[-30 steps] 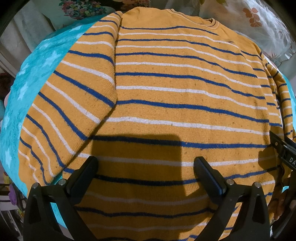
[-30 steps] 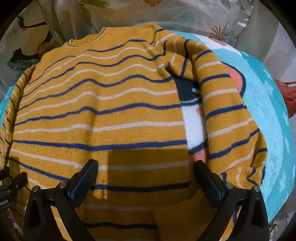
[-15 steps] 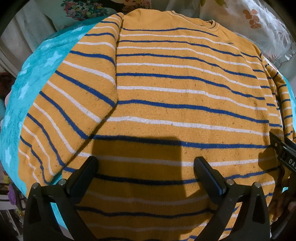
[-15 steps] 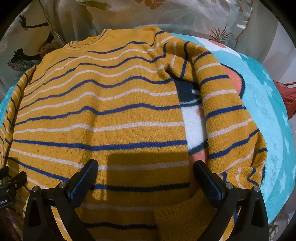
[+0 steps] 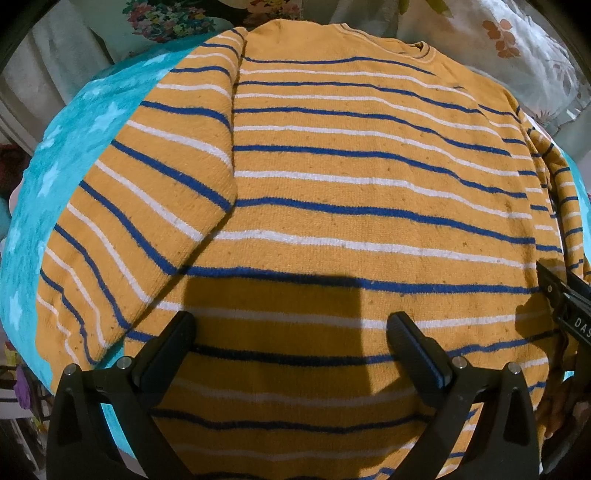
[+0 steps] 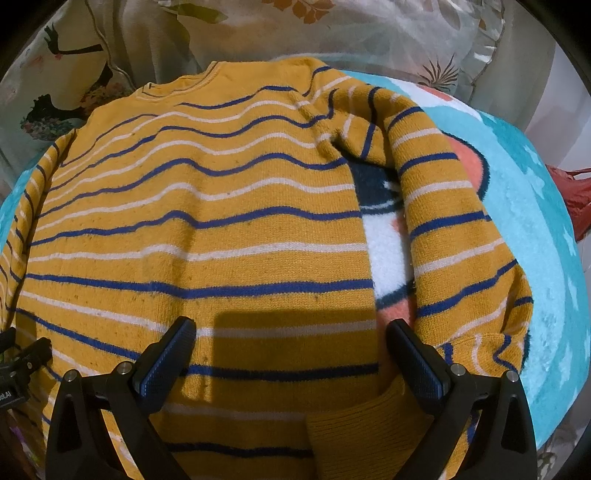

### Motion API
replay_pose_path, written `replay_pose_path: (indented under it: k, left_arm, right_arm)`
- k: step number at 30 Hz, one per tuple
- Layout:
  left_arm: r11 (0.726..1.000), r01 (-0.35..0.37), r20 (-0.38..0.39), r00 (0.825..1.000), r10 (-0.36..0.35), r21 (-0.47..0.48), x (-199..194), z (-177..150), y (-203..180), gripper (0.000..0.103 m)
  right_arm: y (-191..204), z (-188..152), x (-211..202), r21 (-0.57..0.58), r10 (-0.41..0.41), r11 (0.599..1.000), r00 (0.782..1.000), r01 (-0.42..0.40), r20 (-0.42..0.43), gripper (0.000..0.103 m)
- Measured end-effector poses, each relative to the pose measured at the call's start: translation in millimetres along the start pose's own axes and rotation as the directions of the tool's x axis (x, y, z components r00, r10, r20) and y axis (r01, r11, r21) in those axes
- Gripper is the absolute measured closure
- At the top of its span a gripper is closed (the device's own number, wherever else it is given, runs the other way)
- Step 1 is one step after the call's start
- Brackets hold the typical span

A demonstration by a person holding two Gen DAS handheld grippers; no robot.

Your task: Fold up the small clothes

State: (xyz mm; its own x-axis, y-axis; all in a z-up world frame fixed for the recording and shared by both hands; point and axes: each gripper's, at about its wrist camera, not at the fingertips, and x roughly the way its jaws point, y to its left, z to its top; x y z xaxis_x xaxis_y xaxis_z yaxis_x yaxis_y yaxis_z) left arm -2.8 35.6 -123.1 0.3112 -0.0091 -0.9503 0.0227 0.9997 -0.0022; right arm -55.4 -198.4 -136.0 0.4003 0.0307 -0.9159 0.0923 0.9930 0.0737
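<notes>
A mustard-yellow sweater [image 5: 351,184] with blue and white stripes lies flat on a turquoise blanket [image 5: 66,147], collar at the far end. Its left sleeve [image 5: 147,206] is folded in along the body. In the right wrist view the sweater [image 6: 207,229] shows its right sleeve [image 6: 454,236] curving outward, with its ribbed cuff [image 6: 369,424] lying near the hem. My left gripper [image 5: 291,350] is open and empty above the hem. My right gripper [image 6: 291,354] is open and empty above the hem's right part; the cuff lies just below its right finger.
The blanket [image 6: 535,221] has a cartoon print with white, orange and dark patches. Floral pillows [image 6: 332,33] lie beyond the collar. A red item [image 6: 576,199] sits at the right edge. The other gripper shows at the edge of each view [image 5: 569,302] [image 6: 18,365].
Both grippers have drawn back a little toward the hem, so the sweater sits slightly lower in the views. The sweater itself has not moved.
</notes>
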Motion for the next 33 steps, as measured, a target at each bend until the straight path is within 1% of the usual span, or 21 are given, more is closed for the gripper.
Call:
replay_pose_path:
  k: [7, 9, 11, 13, 14, 15, 17, 20, 23, 25, 27, 28, 30, 33]
  left_arm:
    - [1.0, -0.005, -0.002, 1.0, 0.005, -0.007, 0.2, 0.5, -2.0, 0.0]
    - [1.0, -0.005, -0.009, 1.0, 0.005, 0.001, 0.9, 3.3, -3.4, 0.0]
    - [1.0, 0.005, -0.019, 1.0, -0.005, 0.005, 1.0, 6.9, -2.7, 0.0]
    - [0.999, 0.028, -0.022, 0.999, -0.029, -0.025, -4.2, 6.3, 2.1, 0.0]
    - [0.998, 0.042, -0.018, 0.999, -0.043, -0.045, -9.2, 4.0, 5.7, 0.002]
    - [0.996, 0.058, -0.004, 0.998, -0.058, -0.065, -16.9, 0.1, 10.1, 0.009]
    - [0.994, 0.072, 0.029, 0.997, -0.07, -0.077, -32.6, -7.7, 18.1, 0.014]
    - [0.996, 0.057, 0.086, 0.995, -0.051, -0.073, -57.3, -19.1, 33.5, 0.014]
    - [0.997, 0.012, 0.115, 0.993, -0.003, -0.082, -70.4, -23.6, 57.1, 0.014]
    - [0.992, -0.006, 0.113, 0.993, 0.02, -0.124, -70.7, -22.0, 82.2, 0.014]
    - [0.983, -0.021, 0.107, 0.993, 0.041, -0.182, -66.0, -20.2, 111.6, 0.014]
    - [0.979, -0.025, 0.105, 0.993, 0.047, -0.203, -62.6, -18.1, 123.6, 0.014]
    - [0.97, -0.035, 0.088, 0.994, 0.058, -0.241, -51.9, -13.3, 155.0, 0.014]
    - [0.965, -0.017, 0.057, 0.998, 0.033, -0.262, -33.0, -6.3, 188.4, 0.014]
  right_arm:
    - [1.9, -6.4, -2.1, -0.003, 0.006, 1.0, 1.0, -0.006, 0.03, 0.0]
    - [1.2, -6.4, -3.0, -0.008, 0.019, 1.0, 1.0, -0.019, 0.025, 0.0]
    - [-0.4, -4.3, -2.8, -0.022, 0.039, 0.999, 0.999, -0.039, 0.0, 0.0]
    - [-0.5, -2.9, -3.0, -0.042, 0.051, 0.998, 0.999, -0.052, -0.016, 0.0]
    - [-1.6, -2.7, -3.6, -0.053, 0.063, 0.997, 0.998, -0.064, -0.02, 0.0]
    - [-1.6, -4.1, -4.4, -0.058, 0.067, 0.996, 0.998, -0.068, -0.018, 0.0]
    - [-0.9, -9.5, -6.8, -0.081, 0.075, 0.994, 0.997, -0.075, 0.0, 0.0]
    - [-1.0, -14.0, -8.4, -0.112, 0.079, 0.991, 0.997, -0.077, 0.017, 0.0]
    - [-2.7, -15.6, -10.2, -0.122, 0.087, 0.989, 0.996, -0.084, 0.018, 0.0]
    - [-6.3, -15.9, -12.4, -0.107, 0.085, 0.991, 0.996, -0.084, 0.0, 0.0]
    - [-14.0, -15.5, -19.7, -0.062, 0.083, 0.995, 0.996, -0.084, -0.017, 0.001]
    - [-16.9, -15.0, -26.6, -0.042, 0.086, 0.995, 0.996, -0.086, -0.009, 0.001]
    - [-19.7, -16.4, -46.0, -0.027, 0.075, 0.997, 0.997, -0.074, 0.034, 0.001]
    - [-18.8, -19.0, -69.3, 0.0, 0.041, 0.999, 0.996, -0.041, 0.085, 0.001]
